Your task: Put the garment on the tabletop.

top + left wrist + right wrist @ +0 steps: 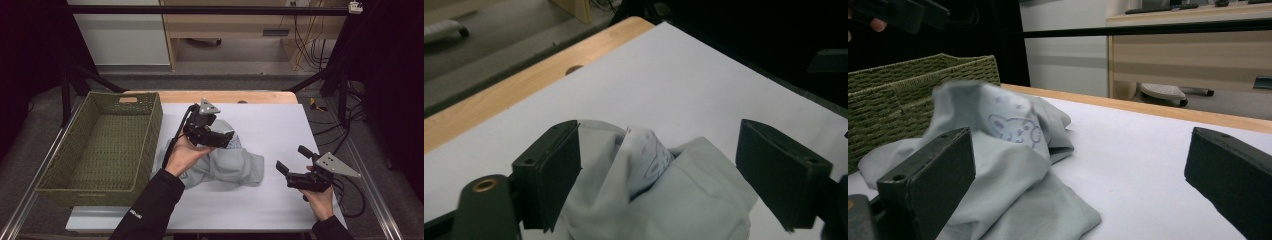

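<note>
Looking down from the high view first, then along each gripper.

High view, cloth: a pale grey-blue garment (227, 167) lies crumpled on the white table cover (280, 125), just right of the basket and near the table's middle.
High view, basket: a green woven basket (60, 170) sits at the table's left side, its right wall just beside the cloth's edge.
High view, left gripper: the left gripper (231, 139) hangs over the cloth's upper part, jaws pointing right; the left hand (182, 155) grips it from below, in a dark sleeve.
High view, right gripper: the right gripper (294, 159) rests in the right hand (317, 197) at the lower right of the table cover, jaws spread and aimed toward the cloth, apart from it.

Left gripper view, jaws: both black jaws stand wide apart; a raised fold of the garment (659, 195) sits between them. The cloth brushes the left-hand jaw, while the other jaw stands clear of it. No grip on it.
Left gripper view, print: a patterned patch of fabric (649, 157) pokes up at the fold's top.

Right gripper view, jaws: jaws wide apart, nothing between the pads.
Right gripper view, cloth: the garment (1013, 165) lies ahead, heaped, with a small bear print (1015, 127) showing; the basket (893, 95) stands behind it.
</note>
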